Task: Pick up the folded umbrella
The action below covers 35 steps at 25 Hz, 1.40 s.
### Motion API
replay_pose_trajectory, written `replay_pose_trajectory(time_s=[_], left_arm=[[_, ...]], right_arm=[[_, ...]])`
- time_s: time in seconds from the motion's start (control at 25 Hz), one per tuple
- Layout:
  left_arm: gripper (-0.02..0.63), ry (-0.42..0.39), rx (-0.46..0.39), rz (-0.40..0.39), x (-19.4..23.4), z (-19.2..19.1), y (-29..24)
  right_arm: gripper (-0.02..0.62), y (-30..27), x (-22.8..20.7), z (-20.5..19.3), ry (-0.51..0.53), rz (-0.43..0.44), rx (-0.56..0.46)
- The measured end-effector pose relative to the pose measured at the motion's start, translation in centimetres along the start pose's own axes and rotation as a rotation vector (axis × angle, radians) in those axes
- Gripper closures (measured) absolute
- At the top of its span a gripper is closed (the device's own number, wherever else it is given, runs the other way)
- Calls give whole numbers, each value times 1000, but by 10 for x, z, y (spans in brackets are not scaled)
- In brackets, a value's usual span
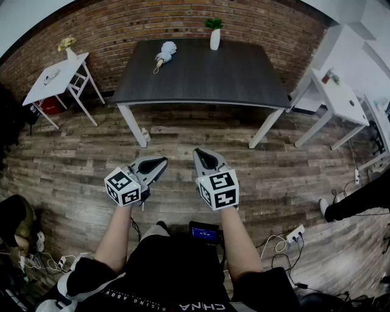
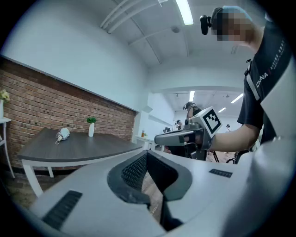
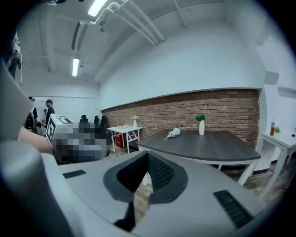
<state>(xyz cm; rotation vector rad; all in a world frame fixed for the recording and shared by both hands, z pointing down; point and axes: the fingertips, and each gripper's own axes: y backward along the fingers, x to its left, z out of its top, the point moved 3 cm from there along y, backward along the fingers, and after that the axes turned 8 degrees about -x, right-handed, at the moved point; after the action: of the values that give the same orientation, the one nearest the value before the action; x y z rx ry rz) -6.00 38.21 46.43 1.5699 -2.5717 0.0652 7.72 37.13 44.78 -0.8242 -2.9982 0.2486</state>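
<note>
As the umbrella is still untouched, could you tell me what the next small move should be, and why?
Probably a step toward the dark table: the folded umbrella lies on its far left part, while the left gripper and right gripper, both shut and empty, hang over the wooden floor, short of the table's near edge.

**Setting: open-plan office or lab work room.**
Indicators: brick wall [image 1: 183, 18], wood-plank floor [image 1: 183, 152], ceiling tube lights [image 3: 75, 66], dark table [image 1: 231, 79], white side tables [image 1: 61, 76], office chairs [image 3: 83, 119] at the far end, power strip [image 1: 296, 233] and cables [image 1: 277, 247] on the floor.
</note>
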Motion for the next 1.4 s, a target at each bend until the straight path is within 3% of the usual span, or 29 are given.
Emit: replay_pose_trajectory(time_s=[0.48, 0.84, 1.4], left_arm=[[604, -12, -19, -10, -10, -2, -3], [604, -7, -11, -20, -14, -7, -5], [604, -7, -24, 10, -13, -6, -4]], right_arm=[[588, 12, -8, 5, -150, 0, -62], [588, 11, 3, -5, -66, 41, -14], [588, 14, 3, -11, -59, 55, -4]])
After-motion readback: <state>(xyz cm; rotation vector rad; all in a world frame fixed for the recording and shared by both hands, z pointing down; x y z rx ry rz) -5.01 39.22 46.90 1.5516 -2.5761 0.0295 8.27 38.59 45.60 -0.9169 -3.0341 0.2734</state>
